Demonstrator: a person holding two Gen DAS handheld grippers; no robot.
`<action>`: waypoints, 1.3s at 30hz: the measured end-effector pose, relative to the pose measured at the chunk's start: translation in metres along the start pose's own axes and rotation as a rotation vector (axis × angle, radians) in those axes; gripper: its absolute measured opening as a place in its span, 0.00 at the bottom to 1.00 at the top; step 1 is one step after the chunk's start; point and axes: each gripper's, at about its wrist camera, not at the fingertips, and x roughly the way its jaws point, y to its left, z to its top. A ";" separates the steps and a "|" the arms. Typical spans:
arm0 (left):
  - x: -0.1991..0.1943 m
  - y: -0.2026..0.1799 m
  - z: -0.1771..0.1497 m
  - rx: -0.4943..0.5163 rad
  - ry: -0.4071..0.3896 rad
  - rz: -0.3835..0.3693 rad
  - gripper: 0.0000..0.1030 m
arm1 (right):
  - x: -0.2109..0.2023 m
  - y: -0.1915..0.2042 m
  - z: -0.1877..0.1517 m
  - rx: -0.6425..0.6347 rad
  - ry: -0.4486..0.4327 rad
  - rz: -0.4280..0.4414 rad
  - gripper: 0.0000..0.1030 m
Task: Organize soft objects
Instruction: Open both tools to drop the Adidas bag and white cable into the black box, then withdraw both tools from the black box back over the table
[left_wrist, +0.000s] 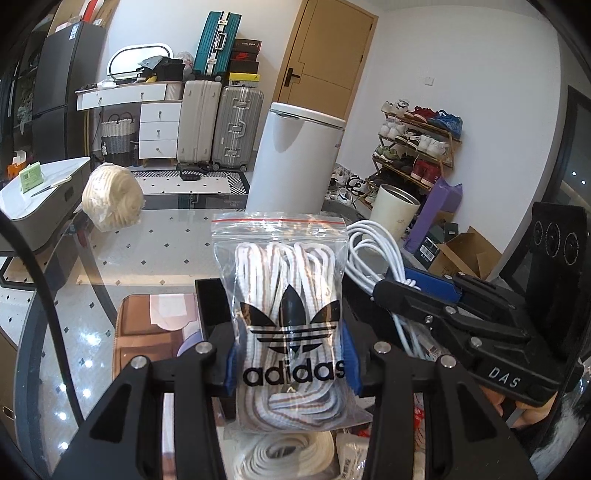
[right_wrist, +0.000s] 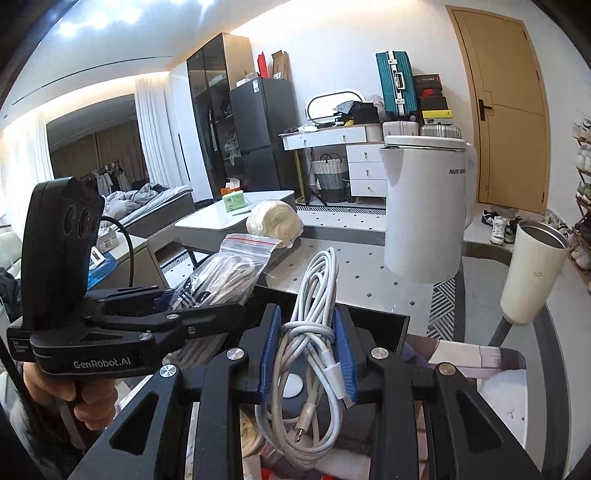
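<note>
My left gripper (left_wrist: 290, 354) is shut on a clear zip bag of striped shoelaces (left_wrist: 284, 295) with an Adidas logo, held upright above a black box (left_wrist: 212, 302). It also shows in the right wrist view (right_wrist: 221, 273). My right gripper (right_wrist: 308, 354) is shut on a bundled white charging cable (right_wrist: 314, 306), held up just right of the bag; the cable also shows in the left wrist view (left_wrist: 373, 247). A coil of cream rope (left_wrist: 284, 454) lies below in the box. A cream bundle of yarn (left_wrist: 112, 197) sits at the far left of the glass table (left_wrist: 166, 236).
A white cylindrical appliance (left_wrist: 295, 158) and a cream tumbler (left_wrist: 395, 214) stand at the table's far side. A brown mat (left_wrist: 147, 332) lies left of the box. Suitcases, drawers, a shoe rack and a door lie beyond.
</note>
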 end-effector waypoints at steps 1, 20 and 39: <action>0.004 0.001 0.001 -0.006 0.004 0.002 0.41 | 0.003 -0.001 0.000 -0.002 0.002 0.004 0.28; 0.019 -0.004 -0.007 0.034 0.048 0.042 0.86 | 0.012 -0.016 -0.002 -0.021 0.023 -0.035 0.42; -0.030 -0.009 -0.045 0.057 -0.016 0.112 1.00 | -0.060 -0.005 -0.037 0.023 0.017 -0.134 0.99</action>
